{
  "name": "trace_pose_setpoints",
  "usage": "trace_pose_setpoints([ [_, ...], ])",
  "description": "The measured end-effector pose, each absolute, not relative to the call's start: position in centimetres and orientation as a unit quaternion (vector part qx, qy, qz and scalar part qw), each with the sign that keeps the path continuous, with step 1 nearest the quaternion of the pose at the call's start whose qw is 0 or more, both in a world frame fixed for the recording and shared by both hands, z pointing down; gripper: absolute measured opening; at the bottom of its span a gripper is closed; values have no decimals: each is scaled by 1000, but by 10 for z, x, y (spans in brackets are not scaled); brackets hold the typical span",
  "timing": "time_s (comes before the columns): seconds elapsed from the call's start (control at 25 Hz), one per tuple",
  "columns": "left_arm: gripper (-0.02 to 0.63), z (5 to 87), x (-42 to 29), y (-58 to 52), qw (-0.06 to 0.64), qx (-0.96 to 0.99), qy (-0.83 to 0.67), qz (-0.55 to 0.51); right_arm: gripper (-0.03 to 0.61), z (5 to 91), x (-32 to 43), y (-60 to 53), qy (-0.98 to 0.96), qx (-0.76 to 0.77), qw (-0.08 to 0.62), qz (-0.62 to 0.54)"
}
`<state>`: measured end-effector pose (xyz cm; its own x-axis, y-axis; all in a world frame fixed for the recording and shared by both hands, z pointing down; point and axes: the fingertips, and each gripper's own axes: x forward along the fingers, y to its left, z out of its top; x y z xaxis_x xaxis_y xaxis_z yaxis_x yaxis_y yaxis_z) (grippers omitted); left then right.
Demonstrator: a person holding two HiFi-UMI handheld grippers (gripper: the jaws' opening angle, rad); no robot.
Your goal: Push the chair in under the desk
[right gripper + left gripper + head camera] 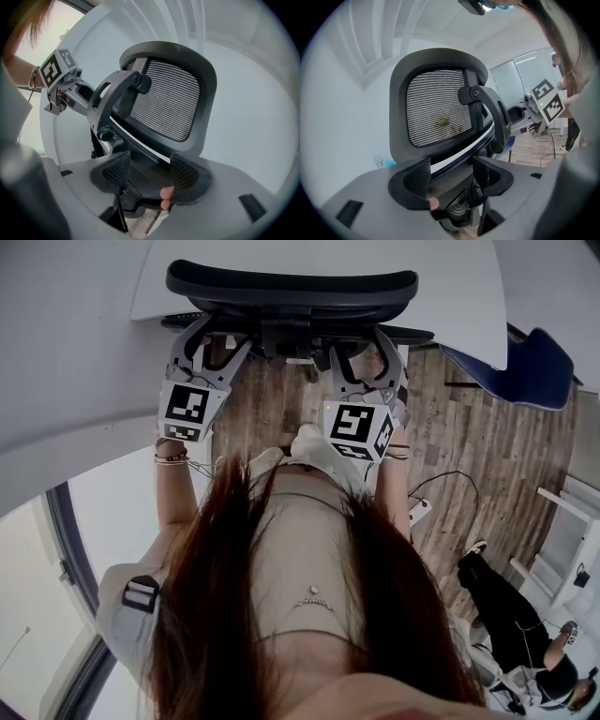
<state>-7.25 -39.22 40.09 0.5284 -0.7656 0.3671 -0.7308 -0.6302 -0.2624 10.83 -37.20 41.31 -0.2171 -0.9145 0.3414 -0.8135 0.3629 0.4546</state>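
L gripper (208, 341): jaws apart, not clamped. Its own view has the 2 ribbed pads either side of the dark lower frame of the chair (436, 112) back, w/ clear gap at each pad; gripper (450, 176) sits low behind the mesh panel. Marker cube (187, 409) faces up toward the head cam, wrist w/ bracelets (171, 457) behind it.

R gripper (364, 351): same story, jaws spread. In its view the gripper (147, 171) straddles the bottom edge of the chair (168, 103) back frame. Fingertips (166, 197) peek out under the R pad. Each gripper shows in the other's view: R cube (546, 101), L cube (58, 70).

Both grippers are side by side on the rear of the backrest, L & R of the centre spine.

Chair (291, 282): black, mesh back, seen from above. Top of backrest lines up w/ near edge of the white desk (450, 277); armrest ends show either side below that edge. Seat hidden, can't tell how far under it is.

Around: wood floor (469, 446), blue chair (525, 367) to the R by the desk corner, cable (450, 479) on floor, another person (511, 615) seated low at far R
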Motion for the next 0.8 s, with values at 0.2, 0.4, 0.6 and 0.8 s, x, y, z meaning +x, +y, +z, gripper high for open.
trace_pose_setpoints([
  [0.2, 270, 401, -75, -394, 38, -875, 425, -229, 273, 414, 106, -374, -776, 556, 284, -89],
  [0.4, 270, 398, -75, -396, 39, -876, 422, -229, 275, 410, 106, -373, -776, 558, 281, -91],
  [0.6, 270, 397, -78, -396, 42, -878, 418, -230, 274, 409, 104, -373, -776, 558, 279, -93],
  [0.8, 270, 396, -81, -398, 44, -880, 411, -233, 273, 408, 101, -373, -776, 558, 278, -91],
])
